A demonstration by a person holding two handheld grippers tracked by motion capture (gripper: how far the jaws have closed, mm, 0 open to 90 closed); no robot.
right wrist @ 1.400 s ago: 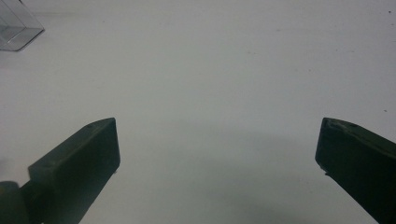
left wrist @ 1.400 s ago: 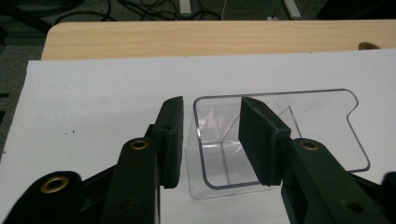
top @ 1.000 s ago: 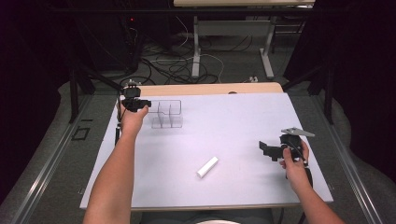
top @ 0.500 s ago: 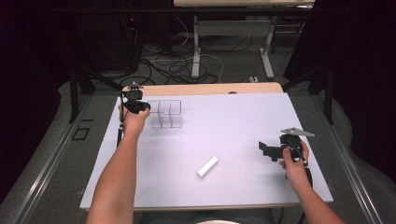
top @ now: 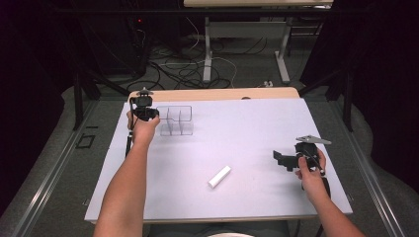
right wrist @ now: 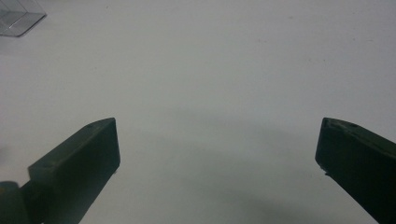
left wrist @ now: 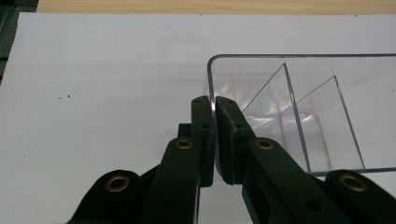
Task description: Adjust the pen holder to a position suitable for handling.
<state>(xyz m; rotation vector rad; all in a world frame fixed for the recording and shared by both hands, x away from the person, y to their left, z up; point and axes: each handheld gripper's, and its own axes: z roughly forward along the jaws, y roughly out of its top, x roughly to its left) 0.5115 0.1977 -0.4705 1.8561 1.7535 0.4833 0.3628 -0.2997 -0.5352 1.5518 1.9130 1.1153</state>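
Your left claw [left wrist: 215, 103] is pinching the thin side wall of the clear box [left wrist: 299, 107]. Its jaws have just been closing, and now they are almost touching, with the wall squeezed between them: one jaw is sitting outside the box and one inside. In the high view, your left claw [top: 145, 109] is holding the left end of the box [top: 178, 121], and the box is sitting on the white mat [top: 247, 128] near the far left corner. The box is see-through and has little walls inside that are splitting it into parts. Your left arm is reaching far across the mat to get there. Your right claw [right wrist: 217, 140] is staying wide open and is holding nothing; plain white mat [right wrist: 210, 70] is lying between its two jaws. In the high view, your right claw [top: 283, 160] is resting low by the right edge of the mat, well apart from the box. A small white block [top: 219, 176] is lying flat on the mat between your two arms, nearer to you, and no claw is touching it.
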